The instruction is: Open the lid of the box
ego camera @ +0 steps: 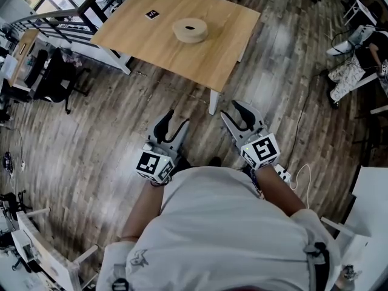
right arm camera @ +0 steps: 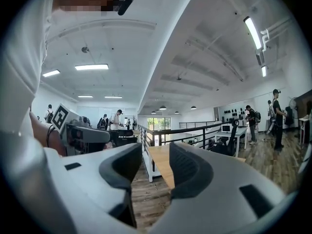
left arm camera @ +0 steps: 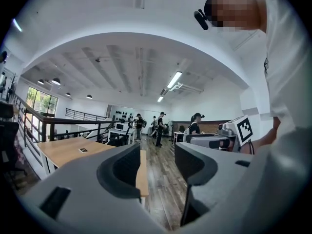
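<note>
A round, light wooden box (ego camera: pixel 190 30) with its lid on sits on the wooden table (ego camera: pixel 218 47), well ahead of me, next to a small square marker (ego camera: pixel 151 14). Both grippers hang near my waist over the plank floor, far short of the table. My left gripper (ego camera: pixel 176 123) is open with only air between its jaws. My right gripper (ego camera: pixel 233 111) is open too and holds nothing. In the left gripper view, the left gripper (left arm camera: pixel 157 165) frames the table edge (left arm camera: pixel 63 150) and floor. In the right gripper view, the right gripper (right arm camera: pixel 150 167) points at the table (right arm camera: pixel 163 160).
A black office chair (ego camera: pixel 54 77) stands at the left by a railing. A seated person (ego camera: pixel 357 59) is at the far right. White furniture (ego camera: pixel 373 205) and a white cable (ego camera: pixel 303 174) lie at my right. Several people (left arm camera: pixel 158 128) stand in the distance.
</note>
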A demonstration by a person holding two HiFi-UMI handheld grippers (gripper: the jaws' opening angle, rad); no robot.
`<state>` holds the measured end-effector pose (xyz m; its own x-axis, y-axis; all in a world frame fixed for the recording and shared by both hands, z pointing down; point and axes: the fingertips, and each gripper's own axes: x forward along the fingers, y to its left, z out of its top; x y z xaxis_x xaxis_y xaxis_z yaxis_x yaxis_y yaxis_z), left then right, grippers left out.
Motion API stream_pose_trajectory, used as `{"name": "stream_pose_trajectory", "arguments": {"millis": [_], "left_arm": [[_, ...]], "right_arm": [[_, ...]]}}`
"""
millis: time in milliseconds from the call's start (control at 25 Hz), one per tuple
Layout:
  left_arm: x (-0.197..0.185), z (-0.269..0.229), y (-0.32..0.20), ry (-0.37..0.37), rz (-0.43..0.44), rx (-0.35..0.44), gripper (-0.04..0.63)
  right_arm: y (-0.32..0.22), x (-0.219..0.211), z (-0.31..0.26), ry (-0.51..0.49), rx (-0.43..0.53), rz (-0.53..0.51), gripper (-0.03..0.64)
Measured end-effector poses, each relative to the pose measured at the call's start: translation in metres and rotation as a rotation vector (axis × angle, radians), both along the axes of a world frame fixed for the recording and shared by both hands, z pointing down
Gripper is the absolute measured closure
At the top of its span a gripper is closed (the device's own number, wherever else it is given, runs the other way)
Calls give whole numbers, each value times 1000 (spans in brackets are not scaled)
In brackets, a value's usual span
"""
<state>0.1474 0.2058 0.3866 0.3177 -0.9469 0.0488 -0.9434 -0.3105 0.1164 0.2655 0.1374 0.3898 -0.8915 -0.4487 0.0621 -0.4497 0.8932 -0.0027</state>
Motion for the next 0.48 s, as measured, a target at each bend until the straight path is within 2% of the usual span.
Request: {"name": "stream_pose_trajectory", "arguments": {"millis": [480], "left_arm": [[-70, 4, -79, 19, 80, 11, 383]], "right_arm": [[-62, -64, 0, 29, 8, 80, 434]]}}
